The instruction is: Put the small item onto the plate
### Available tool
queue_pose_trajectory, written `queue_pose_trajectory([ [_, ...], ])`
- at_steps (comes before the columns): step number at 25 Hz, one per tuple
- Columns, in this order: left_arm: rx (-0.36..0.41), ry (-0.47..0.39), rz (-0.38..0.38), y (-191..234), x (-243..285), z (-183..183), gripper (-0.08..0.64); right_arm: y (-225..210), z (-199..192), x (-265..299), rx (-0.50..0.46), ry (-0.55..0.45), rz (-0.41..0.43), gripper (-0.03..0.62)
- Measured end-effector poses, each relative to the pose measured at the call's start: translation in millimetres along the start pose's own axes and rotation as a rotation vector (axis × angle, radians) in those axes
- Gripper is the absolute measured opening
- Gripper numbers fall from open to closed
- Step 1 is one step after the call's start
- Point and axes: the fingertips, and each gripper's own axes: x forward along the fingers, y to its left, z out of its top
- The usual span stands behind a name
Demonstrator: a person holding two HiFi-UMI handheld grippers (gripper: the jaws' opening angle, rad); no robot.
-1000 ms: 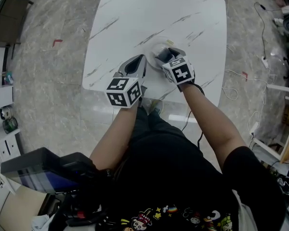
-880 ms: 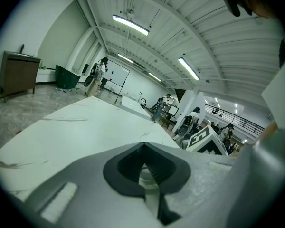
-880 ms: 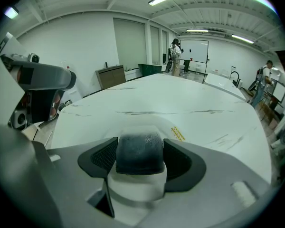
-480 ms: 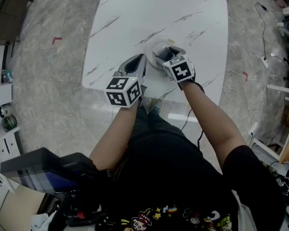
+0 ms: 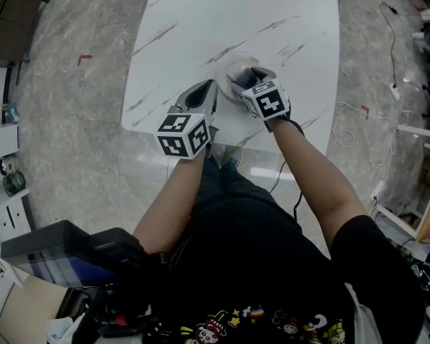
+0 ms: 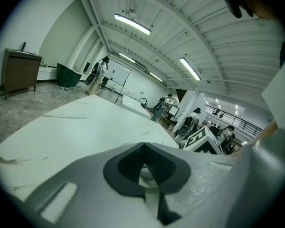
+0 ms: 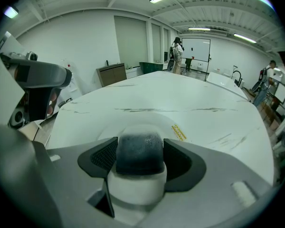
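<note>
The small item [image 7: 138, 152], a stubby piece with a dark top and a white lower part, sits between the pads of my right gripper [image 7: 138, 163], which is shut on it. It hangs just above the near part of the white plate [image 7: 190, 127], which has a yellow sticker on it. In the head view the right gripper [image 5: 248, 82] is over the plate [image 5: 233, 69] near the table's front edge, and it hides the item. My left gripper [image 5: 206, 92] is just left of the plate, and its jaws [image 6: 145, 177] meet with nothing between them.
The white marble table [image 5: 222, 20] extends far beyond the plate. Its front edge runs just under both grippers. On the floor, cables [image 5: 387, 84] trail to the right and a dark cabinet [image 5: 14, 20] stands at the far left.
</note>
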Motion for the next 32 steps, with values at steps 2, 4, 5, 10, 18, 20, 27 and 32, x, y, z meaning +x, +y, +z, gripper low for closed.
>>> queue_pose_trajectory([
  [2, -0.001, 0.000, 0.001, 0, 0, 0, 0.001, 0, 1, 0, -0.002, -0.004, 0.004, 0.327],
  [4, -0.001, 0.001, 0.001, 0, -1, 0, 0.001, 1, 2, -1, -0.003, -0.006, 0.009, 0.328],
  [5, -0.001, 0.002, 0.000, 0, -1, 0, 0.001, 1, 2, -1, -0.003, -0.006, 0.010, 0.328],
  [10, 0.003, 0.007, -0.003, -2, 0, -2, 0.001, 0, 0, 1, 0.000, -0.014, 0.006, 0.331],
  [18, 0.013, 0.009, -0.005, -3, -1, -2, 0.001, -1, 0, -3, 0.020, -0.041, -0.001, 0.341],
  [20, 0.017, 0.011, -0.005, -5, -2, -2, 0.001, -1, 0, -8, 0.026, -0.055, 0.001, 0.341],
  [27, 0.050, 0.013, -0.021, -21, -6, 0, 0.001, -1, 22, -57, 0.047, -0.192, -0.040, 0.308],
  [32, 0.086, 0.008, -0.043, -38, -8, 7, 0.001, -2, 36, -106, 0.085, -0.309, -0.079, 0.268],
])
